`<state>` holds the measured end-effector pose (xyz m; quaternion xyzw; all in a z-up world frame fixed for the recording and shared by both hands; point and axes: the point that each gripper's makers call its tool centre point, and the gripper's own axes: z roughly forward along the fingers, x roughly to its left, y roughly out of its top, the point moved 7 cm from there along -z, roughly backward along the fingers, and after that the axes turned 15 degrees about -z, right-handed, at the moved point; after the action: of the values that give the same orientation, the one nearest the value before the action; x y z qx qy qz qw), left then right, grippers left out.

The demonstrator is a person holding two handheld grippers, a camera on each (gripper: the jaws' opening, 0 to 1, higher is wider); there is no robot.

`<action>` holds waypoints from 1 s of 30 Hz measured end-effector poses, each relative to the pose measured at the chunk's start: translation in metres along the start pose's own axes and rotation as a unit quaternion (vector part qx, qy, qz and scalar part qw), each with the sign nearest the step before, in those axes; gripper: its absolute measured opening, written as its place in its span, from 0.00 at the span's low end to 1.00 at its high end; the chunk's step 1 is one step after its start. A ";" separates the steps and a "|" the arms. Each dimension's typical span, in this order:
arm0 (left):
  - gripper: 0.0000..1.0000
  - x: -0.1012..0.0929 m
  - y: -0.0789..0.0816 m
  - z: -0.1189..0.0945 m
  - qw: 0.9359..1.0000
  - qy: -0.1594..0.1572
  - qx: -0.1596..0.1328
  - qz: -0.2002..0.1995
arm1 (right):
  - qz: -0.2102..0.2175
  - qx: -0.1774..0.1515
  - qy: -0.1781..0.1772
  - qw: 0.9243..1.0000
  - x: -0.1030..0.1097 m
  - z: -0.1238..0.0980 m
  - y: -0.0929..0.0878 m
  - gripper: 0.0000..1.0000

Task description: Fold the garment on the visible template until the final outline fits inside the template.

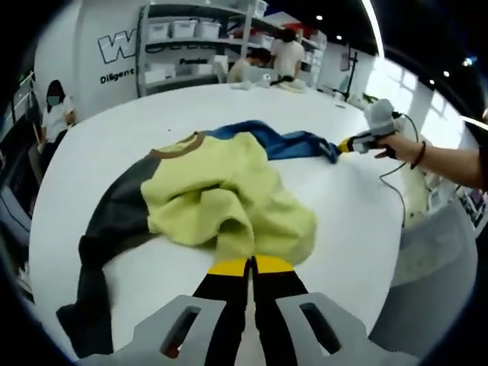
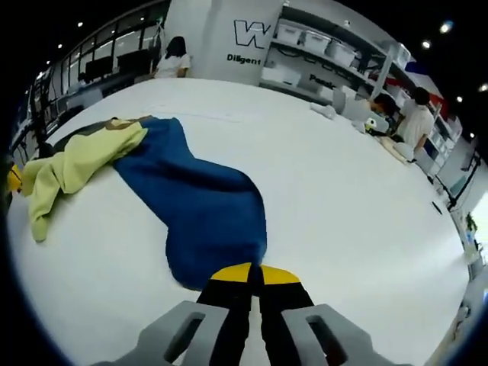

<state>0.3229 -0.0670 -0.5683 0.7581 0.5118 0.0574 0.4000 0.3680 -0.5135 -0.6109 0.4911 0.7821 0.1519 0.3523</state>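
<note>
- Yellow-tipped jaws of the left gripper (image 1: 250, 267) are pinching shut on the bunched hem of the garment (image 1: 229, 200), seen nearest in the left gripper view, apparently so the cloth can be pulled flat.
- Lying on the white table (image 1: 137, 274), the garment is showing a dark grey sleeve (image 1: 103, 236) trailing at the left, a crumpled pale yellow body in the middle, and a blue sleeve (image 1: 293, 143) running out to the right.
- Gripping that blue sleeve's far end, the right gripper (image 1: 345, 144) is being held by a person's hand (image 1: 396, 143), a cable hanging from it.
- In the right gripper view, the right gripper (image 2: 254, 274) is clamping closed on the cuff of the blue sleeve (image 2: 198, 206), which is stretching away toward the yellow body (image 2: 76, 164) at upper left.
- Judging by both holds, the sleeve is being drawn outward to spread the garment; its long axis is running sleeve to sleeve across the table, collar (image 1: 179, 146) pointing away from the left gripper.
- No template outline is discernible on the table, and folding looks barely begun.
- Shelving (image 1: 191, 38) and seated people are filling the background.
</note>
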 end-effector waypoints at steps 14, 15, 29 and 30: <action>0.00 -0.003 -0.028 -0.029 0.999 -0.001 0.029 -0.037 | -0.032 0.039 -0.010 0.999 -0.025 0.000 -0.009 0.00; 0.00 -0.002 -0.029 -0.030 0.999 0.002 0.030 -0.039 | -0.034 0.041 -0.010 0.999 -0.026 0.001 -0.010 0.00; 0.00 0.023 -0.037 -0.038 0.997 0.028 0.032 -0.072 | -0.040 0.073 -0.019 0.996 -0.042 0.005 -0.018 0.00; 0.00 0.026 -0.038 -0.039 0.996 0.032 0.035 -0.073 | -0.039 0.074 -0.022 0.996 -0.045 0.004 -0.018 0.00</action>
<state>0.2875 -0.0182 -0.5755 0.7302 0.5799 0.0350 0.3597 0.3712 -0.5618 -0.6065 0.4881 0.8021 0.0686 0.3373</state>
